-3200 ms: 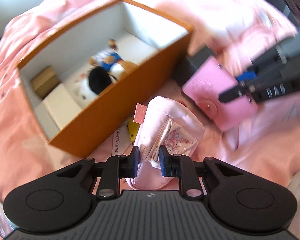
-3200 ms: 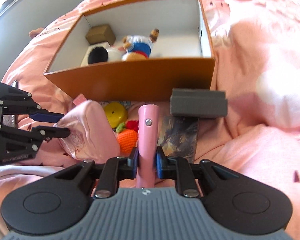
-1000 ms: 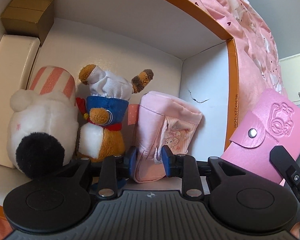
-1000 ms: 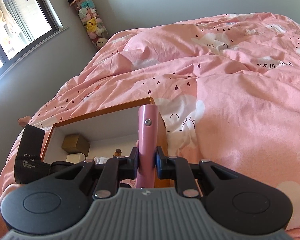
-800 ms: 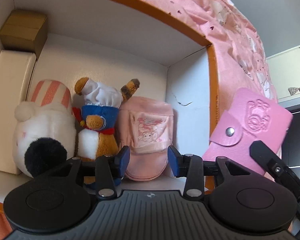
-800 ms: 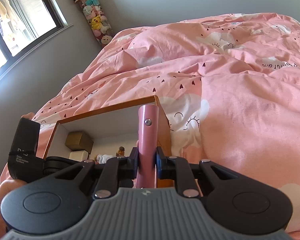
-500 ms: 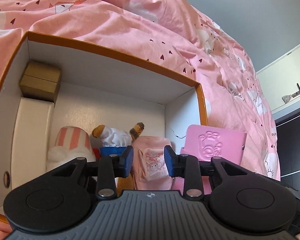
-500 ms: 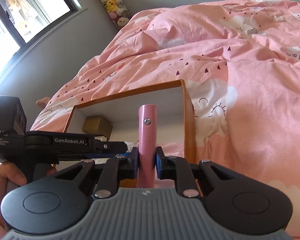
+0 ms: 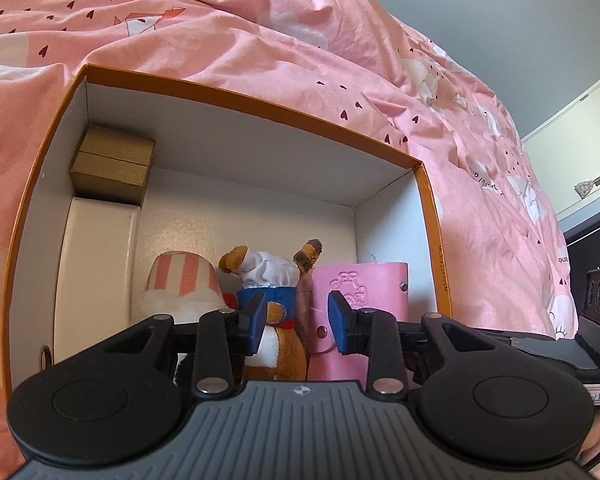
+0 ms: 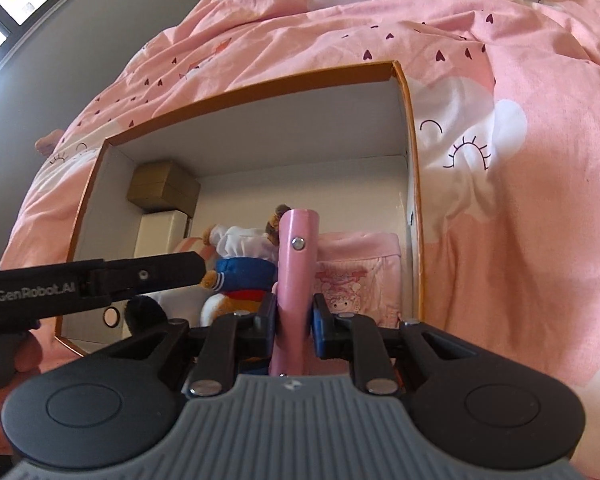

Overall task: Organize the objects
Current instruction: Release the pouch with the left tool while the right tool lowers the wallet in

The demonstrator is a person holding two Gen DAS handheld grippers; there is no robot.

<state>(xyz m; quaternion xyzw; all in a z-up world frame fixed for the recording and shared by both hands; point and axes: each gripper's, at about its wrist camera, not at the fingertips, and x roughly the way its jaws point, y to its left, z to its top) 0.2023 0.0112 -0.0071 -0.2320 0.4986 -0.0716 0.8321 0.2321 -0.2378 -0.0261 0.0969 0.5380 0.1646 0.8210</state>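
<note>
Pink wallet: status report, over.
Right gripper shut on pink wallet, low inside orange box. Left gripper open, empty. Pink pouch and plush toy flank the slot.

Bed (image 9: 260,40), covered by a rumpled pink quilt (image 10: 500,240) printed with hearts and clouds. Orange box (image 9: 236,94) with white inside sits directly on it, open top, quilt bunched along its far wall.

Two close wrist views angled steeply down, both sharing the orange box (image 9: 236,98) (image 10: 260,84) interior.
</note>
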